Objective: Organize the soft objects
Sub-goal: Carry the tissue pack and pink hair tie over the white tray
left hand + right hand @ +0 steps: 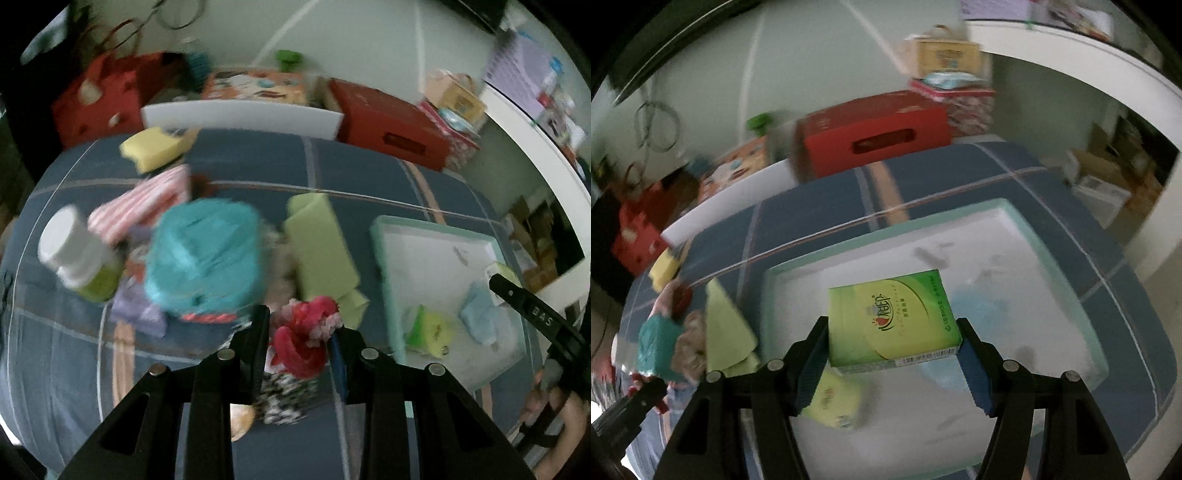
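Note:
In the left wrist view my left gripper [301, 330] is shut on a red and pink soft toy [295, 347], with a black-and-white patterned part hanging under it, above the blue checked bedcover [258, 166]. My right gripper [892, 328] is shut on a green tissue pack [894, 317] and holds it over the white tray with a teal rim [1052, 254]. A second yellow-green pack [834, 402] and a light blue cloth [979, 306] lie in the tray. From the left wrist the tray [384, 258] is on the right, with one finger of the right gripper [535, 314] above it.
Left of the tray lie a green folded cloth [321, 251], a teal plush [203, 254], a pink striped cloth [147, 203], a purple cloth [136, 310], a yellow sponge [155, 147] and a white-capped bottle [77, 251]. Red boxes [391, 125] stand beyond the bed's far edge.

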{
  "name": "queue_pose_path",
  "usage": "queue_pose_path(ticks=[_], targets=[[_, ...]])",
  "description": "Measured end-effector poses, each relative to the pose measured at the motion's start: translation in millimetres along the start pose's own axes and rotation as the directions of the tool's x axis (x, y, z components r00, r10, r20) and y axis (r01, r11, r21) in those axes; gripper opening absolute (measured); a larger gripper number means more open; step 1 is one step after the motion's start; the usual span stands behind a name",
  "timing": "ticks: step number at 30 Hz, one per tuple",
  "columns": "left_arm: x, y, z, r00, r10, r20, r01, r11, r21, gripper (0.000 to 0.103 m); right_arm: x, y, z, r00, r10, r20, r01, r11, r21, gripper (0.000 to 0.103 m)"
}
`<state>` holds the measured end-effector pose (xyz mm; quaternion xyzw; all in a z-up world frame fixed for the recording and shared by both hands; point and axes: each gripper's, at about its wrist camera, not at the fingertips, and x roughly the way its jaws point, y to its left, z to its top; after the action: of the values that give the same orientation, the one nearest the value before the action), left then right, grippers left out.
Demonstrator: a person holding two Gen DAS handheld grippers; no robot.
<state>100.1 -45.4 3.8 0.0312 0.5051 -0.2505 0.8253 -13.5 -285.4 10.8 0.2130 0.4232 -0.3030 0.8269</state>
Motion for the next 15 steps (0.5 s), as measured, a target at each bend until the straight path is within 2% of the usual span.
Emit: queue_pose_path(ticks=[8, 15], targets=[[16, -68, 18, 0.999, -0.023, -0.03, 0.027, 0.988, 0.153, 0.031, 4, -58, 4, 0.997, -0.074, -0.012, 0.075, 0.988, 0.136, 0.069], [47, -111, 28, 0.997, 0.012, -0.073, 0.006, 0.969, 0.247, 0.031, 8, -95, 2, 0.991, -0.128, -0.029, 0.131, 0.967, 0.219, 0.069]])
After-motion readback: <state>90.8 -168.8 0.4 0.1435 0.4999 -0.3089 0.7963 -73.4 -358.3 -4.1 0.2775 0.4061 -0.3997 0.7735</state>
